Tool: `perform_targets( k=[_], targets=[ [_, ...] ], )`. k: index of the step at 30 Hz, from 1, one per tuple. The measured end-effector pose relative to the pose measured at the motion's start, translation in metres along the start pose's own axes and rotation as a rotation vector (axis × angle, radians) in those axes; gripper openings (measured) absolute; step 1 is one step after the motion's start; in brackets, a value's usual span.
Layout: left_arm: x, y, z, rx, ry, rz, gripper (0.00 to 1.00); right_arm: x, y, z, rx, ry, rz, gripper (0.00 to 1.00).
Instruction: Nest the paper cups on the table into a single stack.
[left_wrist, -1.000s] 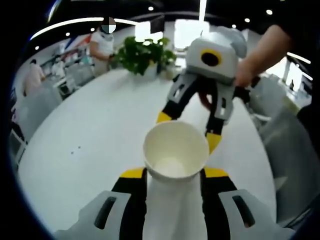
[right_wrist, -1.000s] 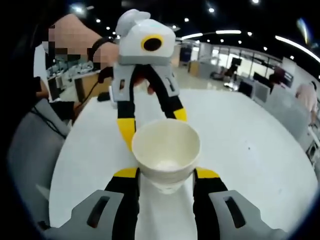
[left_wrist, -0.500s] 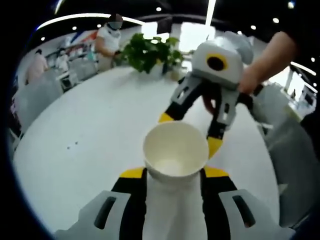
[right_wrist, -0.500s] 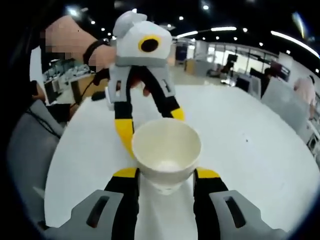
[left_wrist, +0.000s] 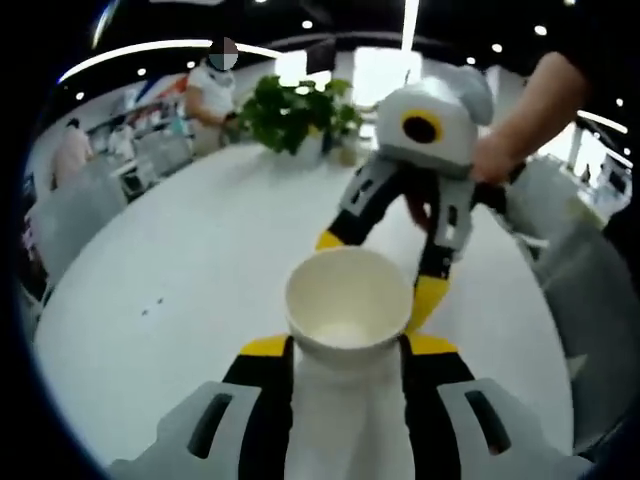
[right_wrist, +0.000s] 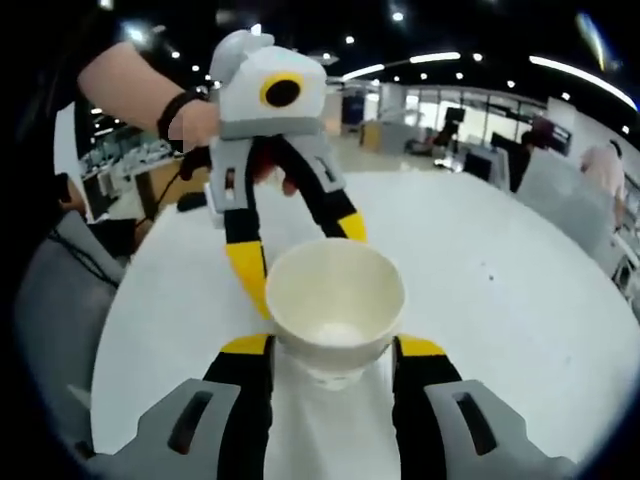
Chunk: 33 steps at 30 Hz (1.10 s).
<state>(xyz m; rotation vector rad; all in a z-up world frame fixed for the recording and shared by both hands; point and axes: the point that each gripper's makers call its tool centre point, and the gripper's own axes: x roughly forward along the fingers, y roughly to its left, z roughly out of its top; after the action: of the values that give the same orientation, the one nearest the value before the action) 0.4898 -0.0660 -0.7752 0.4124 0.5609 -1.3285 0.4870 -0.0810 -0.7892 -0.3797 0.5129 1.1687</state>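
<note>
A white paper cup (left_wrist: 348, 300) stands mouth-up between the yellow tips of my left gripper (left_wrist: 348, 346), which is shut on its sides. From the far side, my right gripper (left_wrist: 379, 270) reaches in, its yellow tips flanking the same cup's rim. In the right gripper view the paper cup (right_wrist: 335, 300) sits between the tips of my right gripper (right_wrist: 333, 346), shut on it, and a second cup bottom seems to peek out beneath it. The left gripper (right_wrist: 296, 252) comes in from behind, one tip on each side of the rim.
The cup is over a large white round table (left_wrist: 180, 270). A potted plant (left_wrist: 300, 110) stands at its far edge, with a person (left_wrist: 205, 90) behind it. Grey chairs (left_wrist: 70, 210) ring the table. A hand (left_wrist: 500, 150) holds the right gripper.
The cup stays fixed between both pairs of jaws. Both views have shifted slightly, and the opposite gripper sits a little lower against the cup's rim in each.
</note>
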Motion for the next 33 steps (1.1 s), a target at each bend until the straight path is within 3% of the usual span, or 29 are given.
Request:
perform_targets(
  k=[13, 20, 28, 33],
  targets=[
    [-0.024, 0.002, 0.005, -0.030, -0.003, 0.043, 0.43, -0.015, 0.007, 0.004, -0.016, 0.020, -0.014, 0.50],
    [-0.038, -0.011, 0.013, -0.032, -0.021, 0.062, 0.45, -0.029, 0.015, 0.007, -0.012, 0.015, -0.041, 0.53],
    [-0.052, -0.031, 0.021, -0.067, -0.058, 0.096, 0.53, -0.053, 0.028, 0.007, -0.006, 0.020, -0.074, 0.57],
    [-0.065, -0.040, 0.026, -0.079, -0.099, 0.144, 0.64, -0.075, 0.038, 0.010, 0.020, -0.014, -0.124, 0.61]
  ],
)
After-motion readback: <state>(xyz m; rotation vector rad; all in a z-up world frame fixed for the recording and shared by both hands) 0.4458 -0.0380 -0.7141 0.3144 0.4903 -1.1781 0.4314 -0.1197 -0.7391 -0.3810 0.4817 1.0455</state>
